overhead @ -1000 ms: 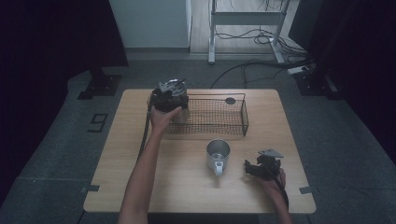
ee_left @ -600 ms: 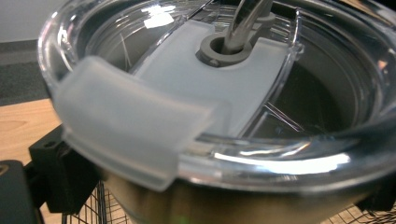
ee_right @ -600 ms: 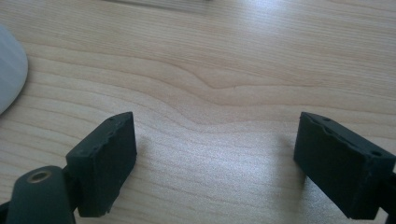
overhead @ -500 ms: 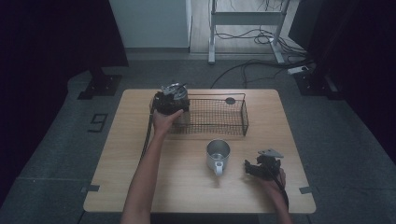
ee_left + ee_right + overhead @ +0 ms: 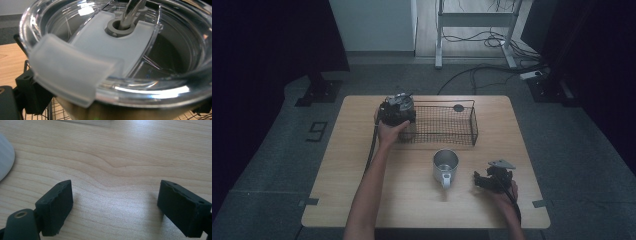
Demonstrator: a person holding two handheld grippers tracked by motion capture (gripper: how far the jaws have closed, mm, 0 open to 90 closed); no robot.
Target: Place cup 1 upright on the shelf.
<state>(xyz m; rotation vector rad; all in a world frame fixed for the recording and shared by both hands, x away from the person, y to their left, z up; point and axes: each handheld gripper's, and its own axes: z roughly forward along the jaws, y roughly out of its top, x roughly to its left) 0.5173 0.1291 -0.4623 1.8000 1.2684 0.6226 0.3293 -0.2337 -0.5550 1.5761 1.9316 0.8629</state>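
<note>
— Now, item one?
— Lidded tumbler [image 5: 125, 62], upright, clamped in left claw [image 5: 397, 116]; wire basket [image 5: 452, 131] lies directly beneath, at its left end.
— Right claw [image 5: 492, 179]?
— Jaws apart, empty, resting on counter [image 5: 362, 165], well apart.

— Looks like a lab or studio set-up: lone wooden table [image 5: 362, 200] on grey carpet [image 5: 287, 150], dark curtains [image 5: 262, 40] off its left and right edges.

— Agreed. Metal frame [image 5: 477, 20] and loose cables [image 5: 472, 75] beyond the far edge.
</note>
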